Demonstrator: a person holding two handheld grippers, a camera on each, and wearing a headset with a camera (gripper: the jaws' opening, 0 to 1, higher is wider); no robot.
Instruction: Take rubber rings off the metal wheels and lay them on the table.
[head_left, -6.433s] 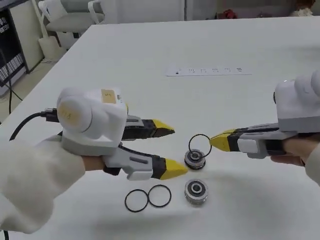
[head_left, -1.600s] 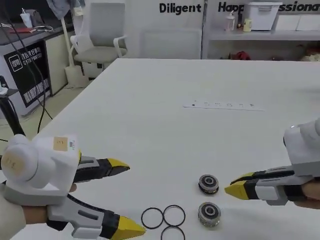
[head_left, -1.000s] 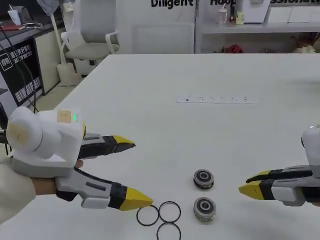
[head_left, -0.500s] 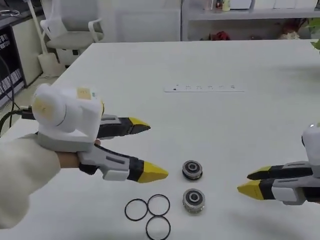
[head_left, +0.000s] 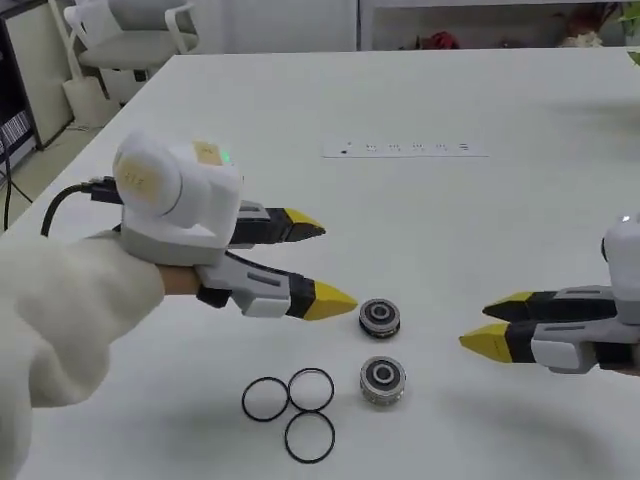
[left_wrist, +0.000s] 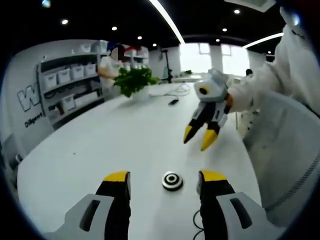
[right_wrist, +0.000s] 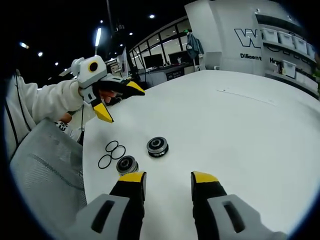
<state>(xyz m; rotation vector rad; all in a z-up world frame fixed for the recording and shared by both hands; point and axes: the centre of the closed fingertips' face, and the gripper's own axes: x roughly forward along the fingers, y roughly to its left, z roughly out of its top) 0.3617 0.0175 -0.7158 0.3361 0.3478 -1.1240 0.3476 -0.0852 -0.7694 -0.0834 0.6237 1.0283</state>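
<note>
White tabletop (head_left: 450, 230) runs ahead of me to a flush socket strip (head_left: 405, 148) at 12 o'clock, with an office chair (head_left: 130, 30) off the far corner at about 11. I have the left gripper (head_left: 335, 264) hanging just above the surface, jaws spread wide and holding nothing. Its lower yellow tip sits just at 9 o'clock of the far wheel (head_left: 379, 317), and in the left gripper view that wheel lies between my two tips, so I read this as lining up to steady it. The right gripper (head_left: 476, 324) waits at 3 o'clock of the wheels, a little apart from them, jaws parted by a narrow gap and also empty, pointed in so it can reach for a rim. The near wheel (head_left: 382, 381) lies flat at 6 o'clock of the far one, close but not touching. Three rubber rings (head_left: 289, 394) lie flat in a tight cluster at 8 o'clock of the near wheel, grouped clear of both wheels, I think so loose rings stay out of the working spot. Whether either wheel carries another ring I cannot tell from here. No tray or bin is on the table; the rings rest on the bare top. Storage boxes (left_wrist: 65, 75) line shelves across the room in the left gripper view, their contents hidden.
</note>
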